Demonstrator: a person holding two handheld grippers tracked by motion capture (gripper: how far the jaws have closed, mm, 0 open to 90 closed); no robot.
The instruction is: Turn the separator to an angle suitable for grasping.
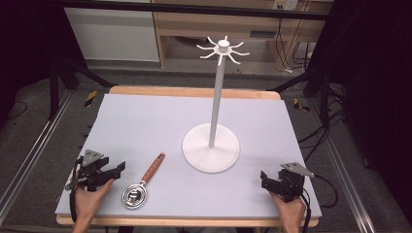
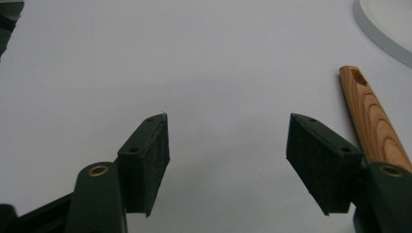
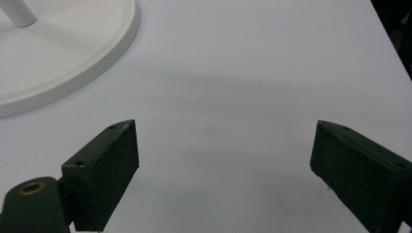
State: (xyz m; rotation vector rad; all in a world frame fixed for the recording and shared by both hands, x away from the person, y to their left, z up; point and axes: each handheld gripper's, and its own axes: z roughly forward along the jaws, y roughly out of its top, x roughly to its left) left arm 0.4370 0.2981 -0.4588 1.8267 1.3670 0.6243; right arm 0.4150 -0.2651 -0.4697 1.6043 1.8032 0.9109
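Grey matting covers the bench in a dim workshop, where a small strainer lies near the front edge, its round steel bowl toward the person and its wooden handle slanting away toward a white hook stand. It looks light and stiff: the polished bowl is likely slippery and awkward to pinch, while the grained handle offers a dry, firm hold, best taken around its middle so the bowl end does not tip. A slot is cut near the handle's far tip, apparently for hanging.

Just to the strainer's left, the left tongs rest low on the matting with their jaws wide apart and nothing between them; in the left gripper view the handle lies just outside one jaw, not touching it. The stand's round base sits beyond the strainer, its slim pole rising to a crown of curved hooks. Well to the right, the right tongs also stand open and empty over bare matting.

No brand, label or legible writing can be made out on the strainer, the stand or the tongs.
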